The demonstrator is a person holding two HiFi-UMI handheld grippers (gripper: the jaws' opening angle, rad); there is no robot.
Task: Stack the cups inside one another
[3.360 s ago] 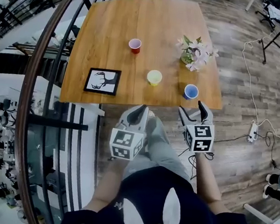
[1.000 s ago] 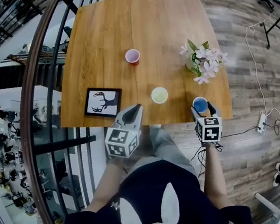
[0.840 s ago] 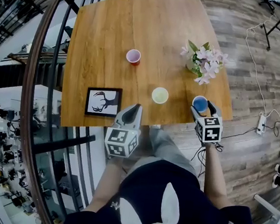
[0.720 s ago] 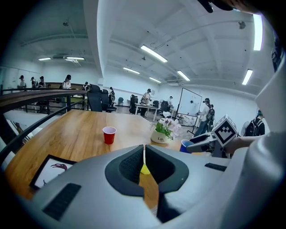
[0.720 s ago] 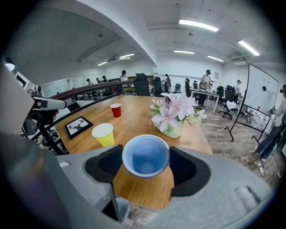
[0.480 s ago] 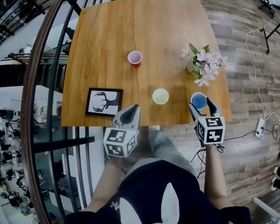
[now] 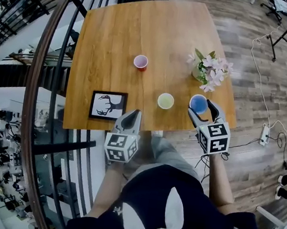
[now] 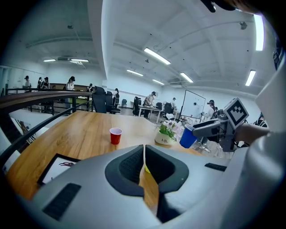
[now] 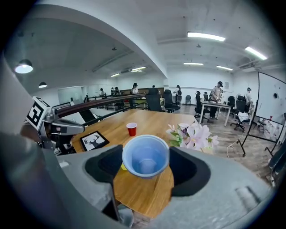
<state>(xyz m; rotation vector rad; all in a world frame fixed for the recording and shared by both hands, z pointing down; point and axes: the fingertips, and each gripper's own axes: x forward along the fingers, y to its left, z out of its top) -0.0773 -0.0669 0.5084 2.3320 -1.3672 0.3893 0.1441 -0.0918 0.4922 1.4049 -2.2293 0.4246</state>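
Note:
My right gripper [image 7: 201, 110] is shut on the blue cup [image 7: 198, 103], upright above the table's near right corner; the cup [image 9: 145, 156] sits between both pads. From the left gripper view the blue cup [image 8: 188, 137] hangs in the air in the right gripper [image 8: 210, 129]. The yellow cup [image 7: 165, 100] stands just left of it near the front edge. Mid-table stands the red cup [image 7: 140, 62]; red cup [image 9: 131, 129]; red cup [image 8: 115, 135]. My left gripper [image 7: 133, 117] is shut and empty at the front edge, its jaws [image 8: 144, 156] meeting.
A pot of pink flowers [image 7: 208, 71] stands just behind the blue cup. A framed deer picture [image 7: 108, 105] lies at the front left of the wooden table [image 7: 112, 34]. A curved railing [image 7: 35, 97] runs along the left. Cables lie on the floor at right.
My right gripper reached in from the table edge, shut on the blue cup and lifted it a little up and left. The left gripper has stayed at the front edge.

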